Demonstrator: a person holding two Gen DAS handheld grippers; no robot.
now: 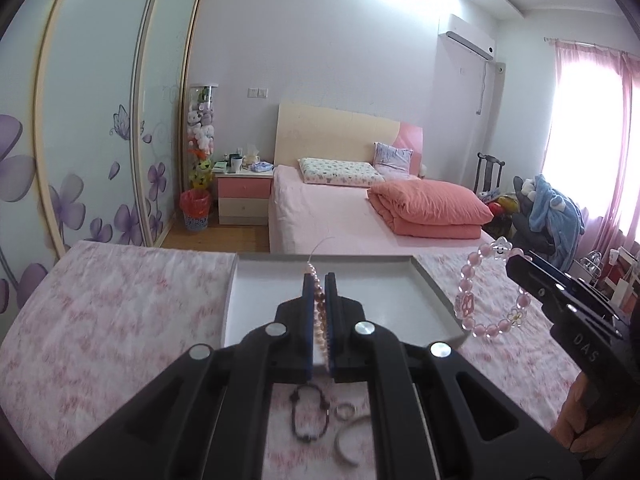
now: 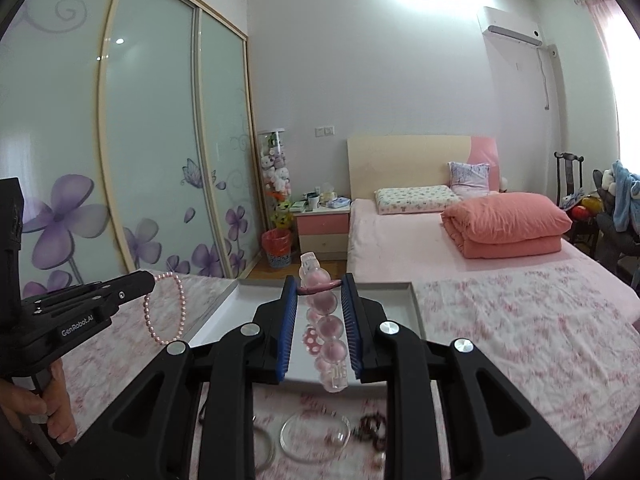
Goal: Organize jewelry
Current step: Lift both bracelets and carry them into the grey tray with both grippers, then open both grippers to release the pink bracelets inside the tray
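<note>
My left gripper (image 1: 319, 280) is shut on a small pink pearl bracelet (image 1: 319, 304), held above the shallow grey tray (image 1: 434, 284); from the right wrist view the same bracelet (image 2: 166, 308) hangs as a loop from the left gripper (image 2: 150, 280). My right gripper (image 2: 318, 284) is shut on a large pink bead bracelet (image 2: 326, 328) with a star charm, held over the tray (image 2: 412, 304); in the left wrist view it (image 1: 486, 292) hangs from the right gripper (image 1: 516, 264). Both bracelets are in the air.
The tray sits on a pink floral cloth (image 1: 112, 312). Loose on the cloth near me lie a dark beaded bracelet (image 1: 310, 414), a small ring (image 1: 344, 411), a silver bangle (image 1: 350, 440), a clear bangle (image 2: 314, 434) and dark red beads (image 2: 372, 428). A bed (image 1: 340, 216) stands behind.
</note>
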